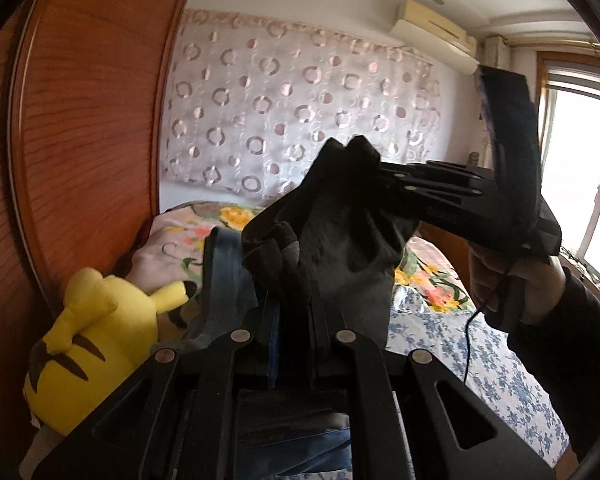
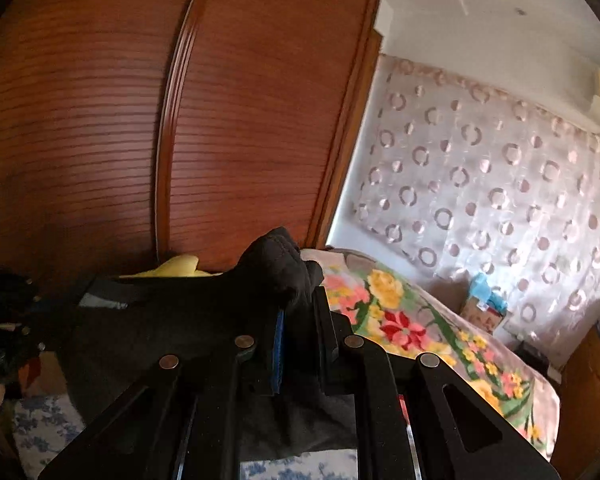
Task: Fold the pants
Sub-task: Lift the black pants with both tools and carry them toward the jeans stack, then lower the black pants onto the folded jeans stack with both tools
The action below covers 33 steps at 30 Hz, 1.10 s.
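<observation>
- The left gripper (image 1: 296, 280) has its fingers nearly closed, pinching a bunched fold of the dark pants (image 1: 339, 240).
- The right gripper (image 2: 300, 320) likewise has its fingers almost together, clamped on a gathered edge of the same pants; in the left wrist view it comes in from the right, gripping the cloth's upper corner.
- The pants hang between the two grippers, lifted above the bed (image 1: 479, 360), whose cover carries a blue floral print.
- A person's hand (image 1: 495, 280) in a dark sleeve holds the right gripper's handle.
- A yellow plush toy (image 1: 96, 344) lies at the bed's left edge, against the wooden wardrobe (image 1: 88, 120).
- A flowered blanket (image 2: 419, 320) lies along the bed's far side, below the circle-patterned curtain (image 2: 499, 180).
</observation>
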### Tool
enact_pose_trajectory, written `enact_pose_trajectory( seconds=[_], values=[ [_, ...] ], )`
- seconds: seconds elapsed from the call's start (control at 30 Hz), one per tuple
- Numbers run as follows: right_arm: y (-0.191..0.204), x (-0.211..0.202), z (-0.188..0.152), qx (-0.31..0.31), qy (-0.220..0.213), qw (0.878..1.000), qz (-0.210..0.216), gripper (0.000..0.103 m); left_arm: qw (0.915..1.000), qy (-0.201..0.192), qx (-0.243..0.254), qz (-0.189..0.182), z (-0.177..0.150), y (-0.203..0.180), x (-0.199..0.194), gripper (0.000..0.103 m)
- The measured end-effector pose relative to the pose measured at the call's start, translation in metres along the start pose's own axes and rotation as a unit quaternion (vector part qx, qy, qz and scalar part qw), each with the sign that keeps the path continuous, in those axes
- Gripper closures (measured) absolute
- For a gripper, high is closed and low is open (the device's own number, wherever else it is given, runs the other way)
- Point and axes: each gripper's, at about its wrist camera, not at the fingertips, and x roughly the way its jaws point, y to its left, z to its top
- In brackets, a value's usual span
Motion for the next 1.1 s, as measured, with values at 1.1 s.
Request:
enact_pose_trajectory(
  seconds=[1.1],
  values=[
    [-0.016,0.054,0.014,0.026,0.029,0.998,0.049,0.065,0.9992,-0.003,-0.009,0.038,-0.015,0.013,-0.004,0.074]
  ],
)
